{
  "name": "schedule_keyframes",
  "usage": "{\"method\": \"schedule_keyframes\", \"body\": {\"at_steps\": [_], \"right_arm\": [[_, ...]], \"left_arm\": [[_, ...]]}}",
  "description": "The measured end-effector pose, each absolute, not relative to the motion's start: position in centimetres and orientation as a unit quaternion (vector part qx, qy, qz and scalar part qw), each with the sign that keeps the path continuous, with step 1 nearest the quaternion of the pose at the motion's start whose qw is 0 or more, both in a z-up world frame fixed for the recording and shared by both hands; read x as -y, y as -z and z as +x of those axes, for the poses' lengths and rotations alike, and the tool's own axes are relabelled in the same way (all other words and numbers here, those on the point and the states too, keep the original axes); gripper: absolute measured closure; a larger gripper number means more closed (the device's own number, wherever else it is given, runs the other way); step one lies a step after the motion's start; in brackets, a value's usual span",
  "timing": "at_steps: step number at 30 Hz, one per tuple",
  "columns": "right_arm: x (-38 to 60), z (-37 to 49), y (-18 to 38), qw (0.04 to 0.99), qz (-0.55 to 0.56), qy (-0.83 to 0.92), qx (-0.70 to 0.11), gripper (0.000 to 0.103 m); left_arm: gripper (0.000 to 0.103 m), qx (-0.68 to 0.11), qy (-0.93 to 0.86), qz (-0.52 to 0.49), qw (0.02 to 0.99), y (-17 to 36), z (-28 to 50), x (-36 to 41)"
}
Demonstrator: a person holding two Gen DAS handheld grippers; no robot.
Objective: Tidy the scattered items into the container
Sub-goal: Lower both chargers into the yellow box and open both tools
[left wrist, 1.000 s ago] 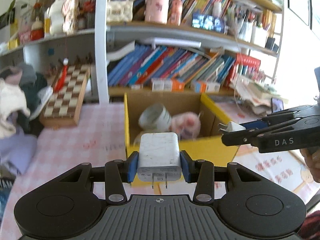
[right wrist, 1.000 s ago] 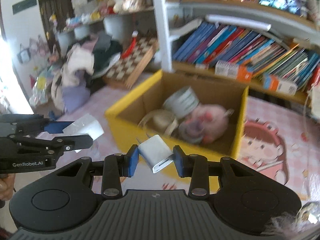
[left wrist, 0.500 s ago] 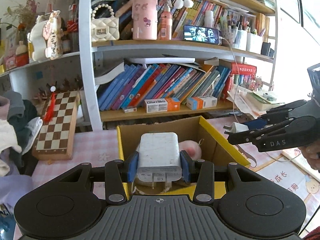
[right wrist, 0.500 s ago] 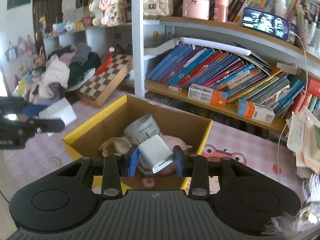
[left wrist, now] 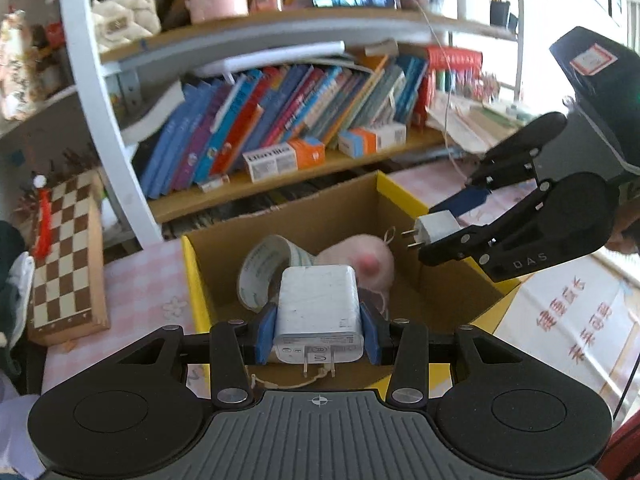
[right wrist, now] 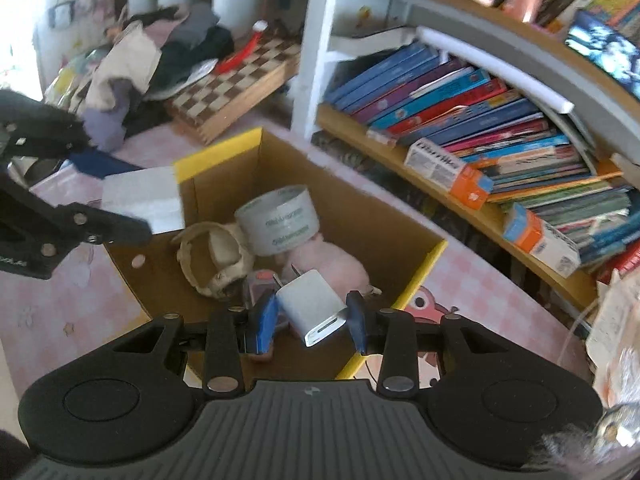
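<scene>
The blue-padded fingers (left wrist: 265, 334) of the left gripper (left wrist: 318, 332) are clamped on the flat sides of a large white rectangular wall charger (left wrist: 319, 314), its two metal prongs pointing back toward the camera. Gripping across the broad faces likely keeps the smooth block from twisting, and prongs-back leaves nothing to catch on the way down. The right gripper (right wrist: 307, 322) pinches a small white cube-shaped plug adapter (right wrist: 312, 304) cornerwise between its own blue pads, prongs aimed away and its socket end toward the lens; the hold looks skewed, so it may swivel on release.

Both chargers hang above the open yellow-rimmed cardboard box (left wrist: 191, 276), which is the container. The left one sits over the near wall, the right one over the near right corner; in the left view, the right gripper reaches in over the right-hand rim. Each seems held just high enough to clear the walls, presumably so a simple opening of the fingers drops it inside.

Already in the box lie a grey roll of tape (right wrist: 280, 222), a pink plush toy (right wrist: 332, 268) and a cream-coloured strap-like item (right wrist: 212, 258). These soft, low contents should cushion the fall.

The box rests on a pink checked counter (right wrist: 80, 300) in front of a bookshelf of slanted coloured books (right wrist: 460, 100), with a wooden chessboard (left wrist: 66, 256) off to the left.
</scene>
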State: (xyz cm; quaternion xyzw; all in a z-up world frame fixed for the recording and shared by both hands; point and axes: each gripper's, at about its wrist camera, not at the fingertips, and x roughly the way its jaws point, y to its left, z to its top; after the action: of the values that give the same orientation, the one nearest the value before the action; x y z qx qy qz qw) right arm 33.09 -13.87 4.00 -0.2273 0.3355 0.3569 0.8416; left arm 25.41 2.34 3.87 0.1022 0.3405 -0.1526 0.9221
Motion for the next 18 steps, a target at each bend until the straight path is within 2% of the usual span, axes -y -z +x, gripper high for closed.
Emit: {"method": "schedule_keyframes", "body": {"at_steps": [18], "right_arm": [[11.2,36.5,0.5,0.749,-0.3,-0.432,-0.403,0.068]], "left_arm": [[0.061,-0.457,0.193,0.09,0.863,0.4,30.6,-1.0]]}}
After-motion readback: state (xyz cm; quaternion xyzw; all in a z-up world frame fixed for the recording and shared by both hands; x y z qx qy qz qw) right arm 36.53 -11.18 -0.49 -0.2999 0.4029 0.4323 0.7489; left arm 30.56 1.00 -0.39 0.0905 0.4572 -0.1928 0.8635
